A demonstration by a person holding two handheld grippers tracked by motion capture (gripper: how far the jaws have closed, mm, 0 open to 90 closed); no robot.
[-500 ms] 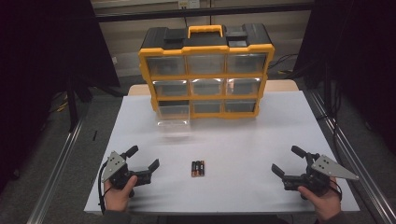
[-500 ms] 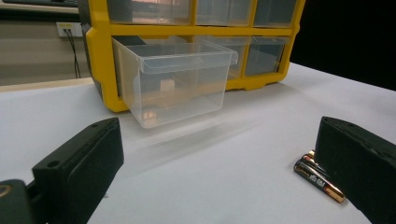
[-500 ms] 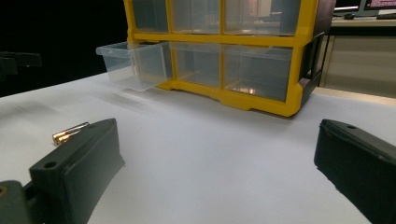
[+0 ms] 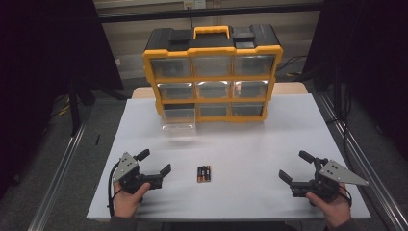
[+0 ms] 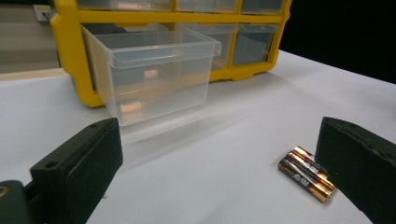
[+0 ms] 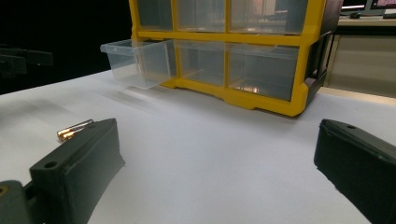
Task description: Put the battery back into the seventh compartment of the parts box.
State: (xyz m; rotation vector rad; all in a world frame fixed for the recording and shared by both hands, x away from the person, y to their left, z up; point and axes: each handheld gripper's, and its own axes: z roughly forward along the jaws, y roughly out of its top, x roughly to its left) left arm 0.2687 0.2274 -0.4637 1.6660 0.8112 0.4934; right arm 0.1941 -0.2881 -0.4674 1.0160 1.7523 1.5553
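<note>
From the high view, a white table carries a yellow and black drawer organizer at twelve o'clock, with a yellow carry handle on its black top. Its bottom-left clear drawer is pulled out toward the person. Three batteries lie side by side near the front edge, at about six o'clock from the organizer. The left gripper sits at nine o'clock from the batteries, near them but apart, held in the person's left hand; its jaws stand apart with nothing between them. The right gripper is at three o'clock from the batteries, well apart from them, in the right hand, its jaws also spread and empty.

In the left gripper view, the two black jaws rise wide apart from the bottom corners. The batteries lie on the white surface at four o'clock, just beside the right-hand jaw, not touching it as far as can be told. The open clear drawer juts from the organizer at eleven o'clock, and it looks empty.

In the right gripper view, the jaws again stand wide and hold nothing. The batteries peek out at nine o'clock, partly behind the left-hand jaw. The organizer fills twelve o'clock, its pulled-out drawer at ten o'clock.
</note>
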